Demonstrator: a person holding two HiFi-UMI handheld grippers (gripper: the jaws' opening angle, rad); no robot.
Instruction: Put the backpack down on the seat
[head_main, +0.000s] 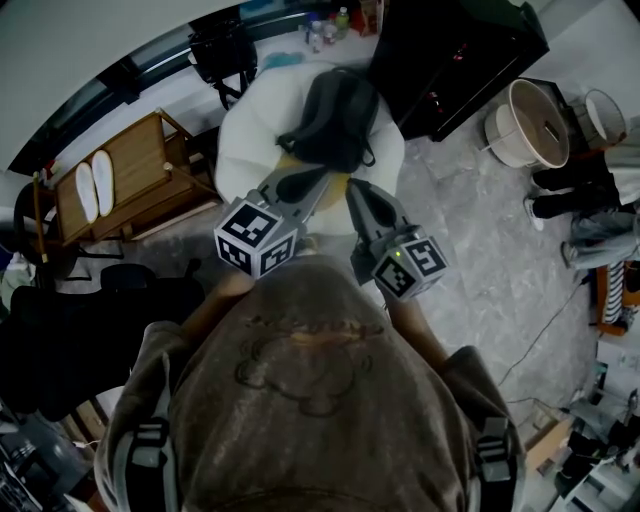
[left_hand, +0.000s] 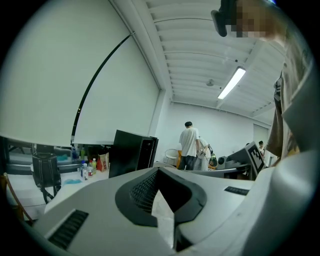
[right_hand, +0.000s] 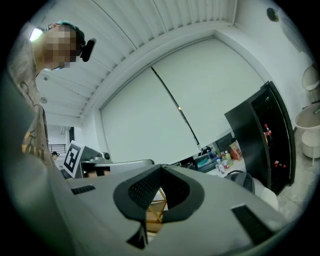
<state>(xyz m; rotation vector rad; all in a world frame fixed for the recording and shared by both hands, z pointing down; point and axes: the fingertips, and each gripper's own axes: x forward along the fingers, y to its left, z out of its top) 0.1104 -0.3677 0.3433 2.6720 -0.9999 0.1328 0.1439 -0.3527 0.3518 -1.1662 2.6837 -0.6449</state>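
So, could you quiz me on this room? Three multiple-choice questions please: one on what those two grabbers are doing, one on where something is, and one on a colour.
1. How do the left gripper and the right gripper stand?
A both wide open
B both shut, holding nothing
C both clamped on a strap

2. Where is the backpack?
A lying on the white seat
B dangling from the left gripper
C pinched between both grippers

3. What colour is the backpack?
A red
B dark grey
C yellow

Answers:
1 B: each gripper view shows its jaws closed together with nothing between them.
2 A: the head view shows it resting on the seat, apart from both grippers.
3 B: it looks dark grey against the white cushion.
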